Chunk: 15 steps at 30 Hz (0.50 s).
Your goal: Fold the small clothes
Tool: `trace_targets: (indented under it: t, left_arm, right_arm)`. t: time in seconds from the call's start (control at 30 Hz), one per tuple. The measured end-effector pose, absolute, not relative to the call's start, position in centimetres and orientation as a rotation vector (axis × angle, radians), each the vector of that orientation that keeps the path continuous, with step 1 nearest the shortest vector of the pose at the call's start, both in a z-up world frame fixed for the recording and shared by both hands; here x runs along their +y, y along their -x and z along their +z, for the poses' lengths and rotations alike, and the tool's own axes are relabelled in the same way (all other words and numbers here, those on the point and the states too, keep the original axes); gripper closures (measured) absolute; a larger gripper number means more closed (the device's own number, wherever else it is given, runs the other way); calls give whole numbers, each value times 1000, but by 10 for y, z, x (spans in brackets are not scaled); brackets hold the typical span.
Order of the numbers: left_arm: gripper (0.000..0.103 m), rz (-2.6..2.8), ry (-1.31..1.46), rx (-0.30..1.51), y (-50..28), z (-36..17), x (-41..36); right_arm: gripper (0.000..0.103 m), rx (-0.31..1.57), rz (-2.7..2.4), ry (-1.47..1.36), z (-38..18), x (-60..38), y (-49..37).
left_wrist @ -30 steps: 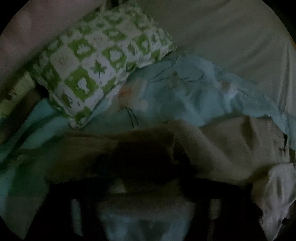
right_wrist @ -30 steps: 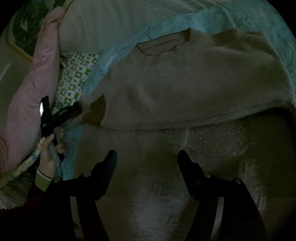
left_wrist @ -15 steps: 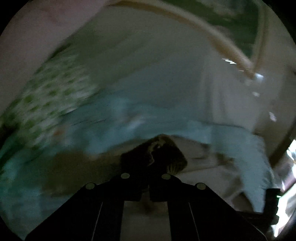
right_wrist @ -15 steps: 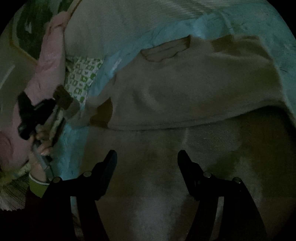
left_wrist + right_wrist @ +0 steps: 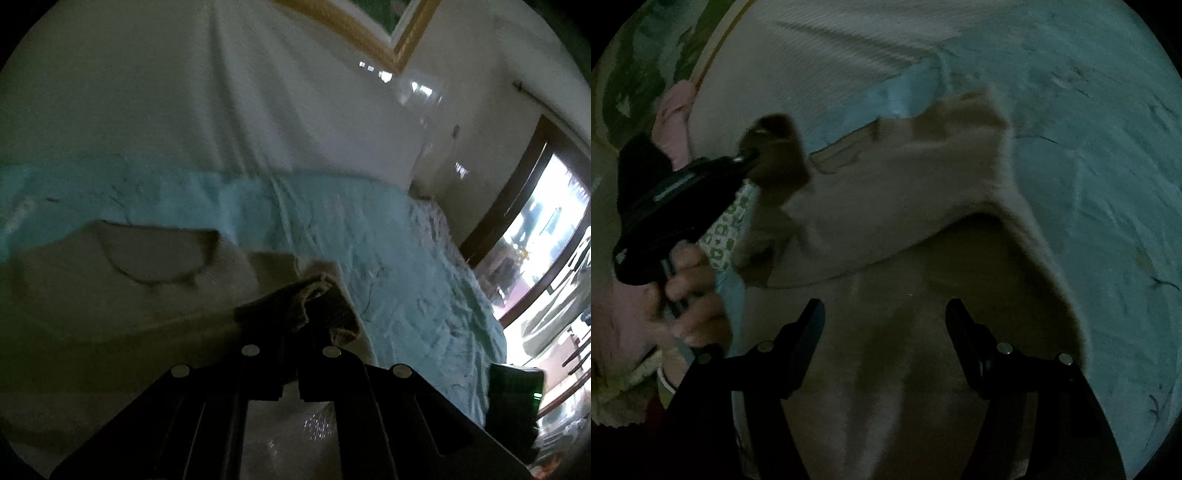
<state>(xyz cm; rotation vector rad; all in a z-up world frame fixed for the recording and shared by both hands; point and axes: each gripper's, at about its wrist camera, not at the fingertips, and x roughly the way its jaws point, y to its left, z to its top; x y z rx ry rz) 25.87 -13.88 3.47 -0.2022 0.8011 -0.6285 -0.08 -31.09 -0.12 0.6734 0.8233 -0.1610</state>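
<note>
A beige knitted sweater (image 5: 894, 206) lies on a light blue bedsheet (image 5: 1108, 166); its neckline (image 5: 155, 254) shows in the left wrist view. My left gripper (image 5: 291, 332) is shut on the sweater's sleeve cuff (image 5: 317, 302) and holds it lifted above the sweater's body. In the right wrist view the left gripper (image 5: 746, 160) holds that cuff (image 5: 775, 147) up at the left, with the sleeve hanging from it. My right gripper (image 5: 884, 314) is open and empty, low over the sweater's lower part.
A green-and-white patterned pillow (image 5: 727, 225) and a pink cover (image 5: 676, 107) lie at the left. A pale headboard cloth (image 5: 221, 92) rises behind the bed. A framed picture (image 5: 369, 29) hangs above, and a bright doorway (image 5: 546, 236) is at the right.
My left gripper has lifted the sleeve cuff off the bed and swung it up and toward the sweater's middle. The sweater's right side has bunched up. My right gripper stayed open in place.
</note>
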Motion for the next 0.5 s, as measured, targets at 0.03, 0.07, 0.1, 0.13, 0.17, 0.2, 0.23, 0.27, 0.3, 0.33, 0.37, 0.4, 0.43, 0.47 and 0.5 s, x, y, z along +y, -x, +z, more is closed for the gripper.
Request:
trace_targets:
  t: [0.03,0.07,0.1,0.13,0.17,0.2,0.23,0.27,0.3,0.33,0.37,0.4,0.43,0.47,0.5]
  left_arm:
    - [100,-628,203,819,-265,28,-146]
    - [100,-620,200,838,-271,18,-153]
    - [99,-615,196,847,-273,13,-156]
    - [99,-611,193,865,-277,6,-159]
    - [98,-609,191,877,-276,2,-161]
    - [95,-605,189,883,-277,1,-161]
    - [92,-598,185,891,-275,-2,-161]
    - [89,-600,183,895,-274,-4,-158]
    - [83,-601,179,896,-269,-3,-153]
    - [70,-597,171,895,-263,-2,-148]
    - [64,-585,153,891,-255,-1,-140]
    - [56,-577,145,882,-246,3,-131]
    - [54,-568,137,873,-237,6,-121]
    - [54,-555,133,868,-227,6,-107]
    - [54,-536,136,868,-216,6,-89]
  right_arm:
    - [34,823,-165,-679,-2,-313,3]
    - [34,821,-170,-686,-3,-315,6]
    - [34,817,-173,-693,-4,-318,9]
    - [34,816,-174,-695,-4,-317,10]
    - [34,814,-176,-698,-3,-318,11]
    - [34,812,-177,-698,-2,-318,12]
    - [34,811,-179,-699,-1,-317,10]
    - [34,810,-179,-699,0,-317,10]
    - [34,808,-179,-700,1,-317,10]
    - [34,806,-180,-702,2,-316,11]
    - [34,804,-181,-704,2,-316,11]
    - [34,802,-182,-706,3,-316,11]
    - [34,801,-180,-707,3,-317,12]
    - [34,799,-178,-707,4,-316,11]
    - [34,800,-175,-705,5,-314,9]
